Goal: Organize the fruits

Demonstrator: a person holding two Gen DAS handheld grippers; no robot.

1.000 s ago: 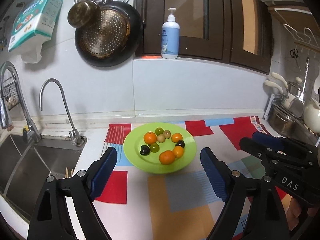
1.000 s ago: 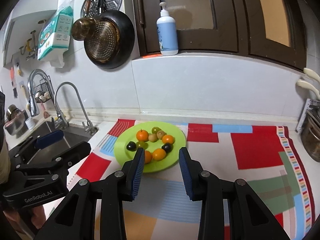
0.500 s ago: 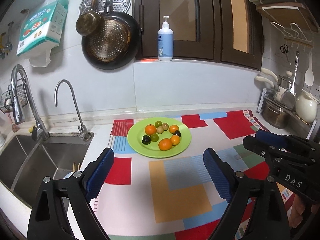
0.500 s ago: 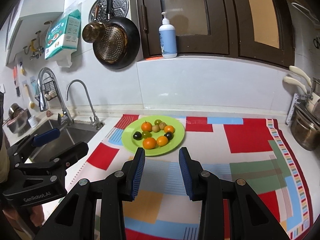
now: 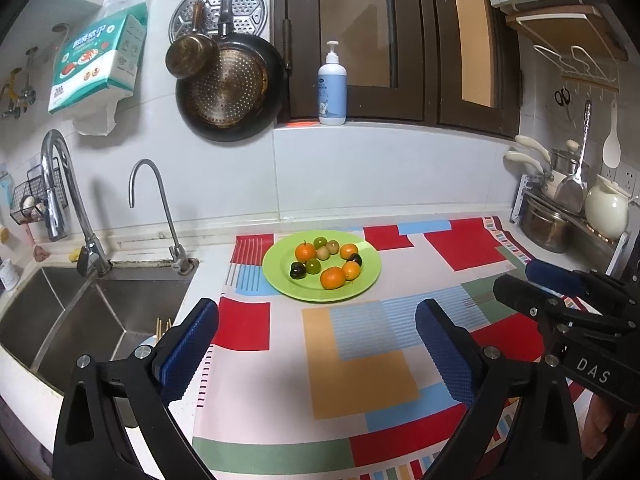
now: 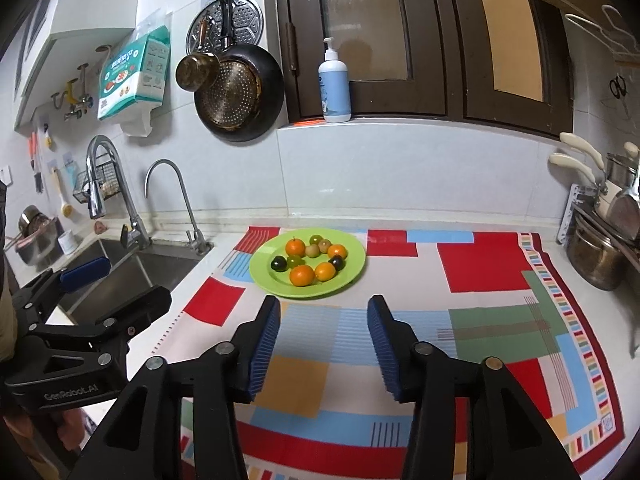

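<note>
Both grippers drawn back from the fruit plate
Left gripper (image 5: pixel 316 344) and right gripper (image 6: pixel 322 336) opening, empty; green plate (image 5: pixel 280 280) smaller mid-frame, fruits look arranged

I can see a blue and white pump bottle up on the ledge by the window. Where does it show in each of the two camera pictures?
Left wrist view: the pump bottle stands on the ledge, upper middle, just right of the hanging black pan.
Right wrist view: the pump bottle stands on the same ledge, upper middle, again right of the black pan.
Shared landmark: the green plate of fruit lies on the counter below it.
</note>
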